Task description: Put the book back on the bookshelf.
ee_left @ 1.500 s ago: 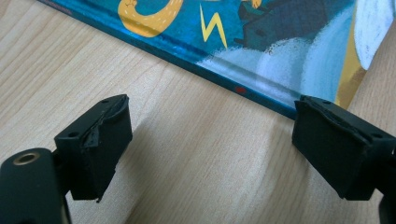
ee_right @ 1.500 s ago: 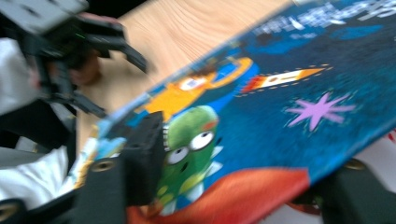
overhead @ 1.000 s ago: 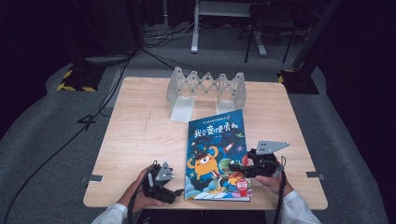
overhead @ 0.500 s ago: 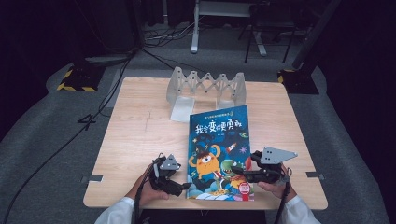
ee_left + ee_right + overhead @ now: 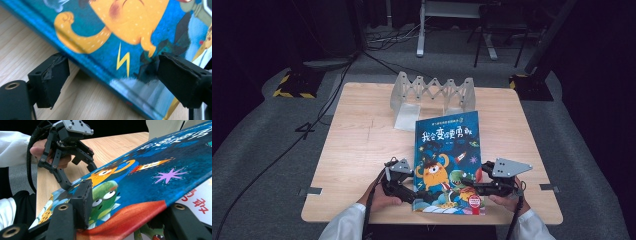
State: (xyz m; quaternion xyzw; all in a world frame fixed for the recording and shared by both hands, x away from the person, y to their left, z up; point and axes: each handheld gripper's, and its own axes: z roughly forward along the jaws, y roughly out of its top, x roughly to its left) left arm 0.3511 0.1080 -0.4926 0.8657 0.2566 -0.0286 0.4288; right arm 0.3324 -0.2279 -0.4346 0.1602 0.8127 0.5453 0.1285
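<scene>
A blue picture book with an orange monster on its cover lies on the wooden table near the front edge. My left gripper is open at the book's lower left. In the left gripper view one jaw is over the bare wood and the other over the cover. My right gripper is open at the lower right. In the right gripper view one jaw lies on the raised cover and the other sits beneath it, over a white page. The left gripper shows beyond.
A pale zigzag folding rack stands at the back of the table, with a white flat piece at its left foot. White sleeves reach in over the front edge. Dark floor with cables surrounds the table.
The book has turned from tilted to nearly square with the table. Both grippers have closed in on its lower corners, and the cover's right edge is now lifted.
</scene>
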